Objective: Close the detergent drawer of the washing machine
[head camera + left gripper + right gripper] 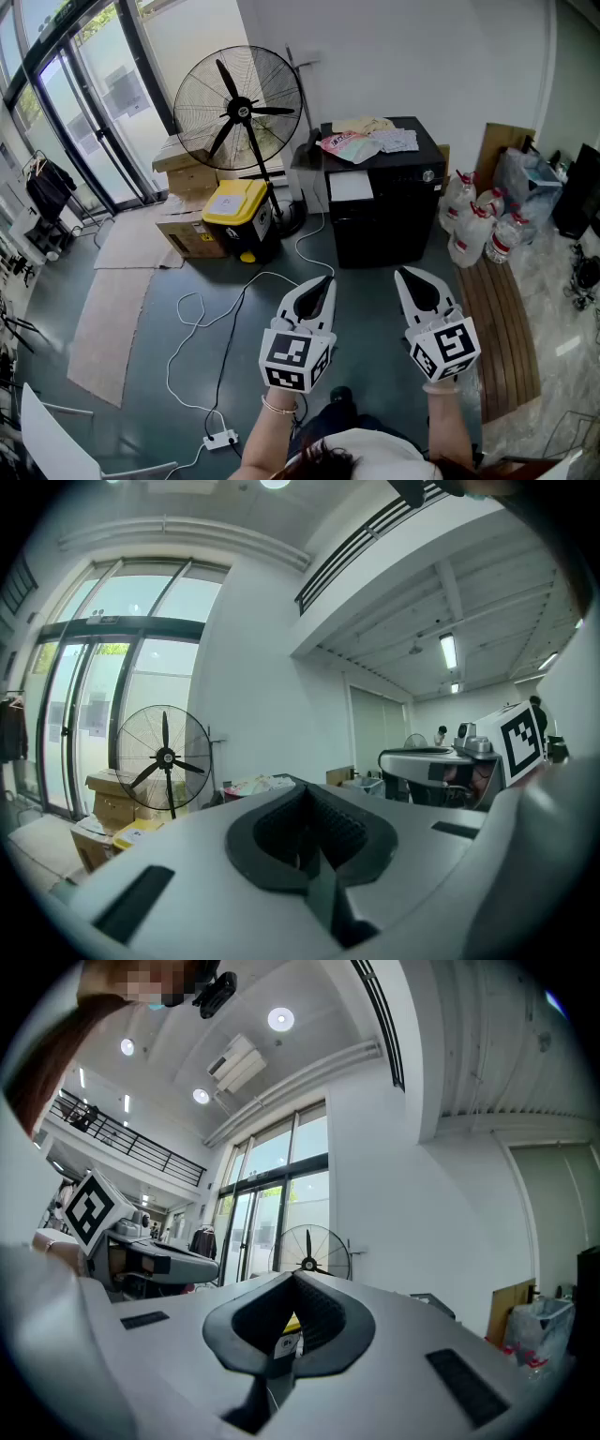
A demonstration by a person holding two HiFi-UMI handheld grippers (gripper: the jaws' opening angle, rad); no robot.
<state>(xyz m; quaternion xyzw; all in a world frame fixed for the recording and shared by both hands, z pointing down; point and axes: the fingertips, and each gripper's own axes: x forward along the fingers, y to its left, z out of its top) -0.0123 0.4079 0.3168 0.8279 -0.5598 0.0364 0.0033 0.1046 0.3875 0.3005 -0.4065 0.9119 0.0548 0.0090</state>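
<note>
The black washing machine (389, 211) stands against the back wall, with cloths and packets on its top. Its white detergent drawer (351, 187) juts out at the upper left of the front. My left gripper (323, 281) (302, 789) and right gripper (405, 274) (292, 1277) hang side by side over the floor, well short of the machine and pointing toward it. Both are shut with nothing between the pads. The left gripper view catches the cloths on the machine's top (253, 785); the right gripper view catches a corner of the machine (431, 1305).
A big standing fan (239, 108) is left of the machine, with a yellow bin (236, 208) and cardboard boxes (187, 234) beside it. A white cable runs across the floor to a power strip (221, 438). Water bottles (478, 225) and a wooden pallet (502, 328) lie at the right.
</note>
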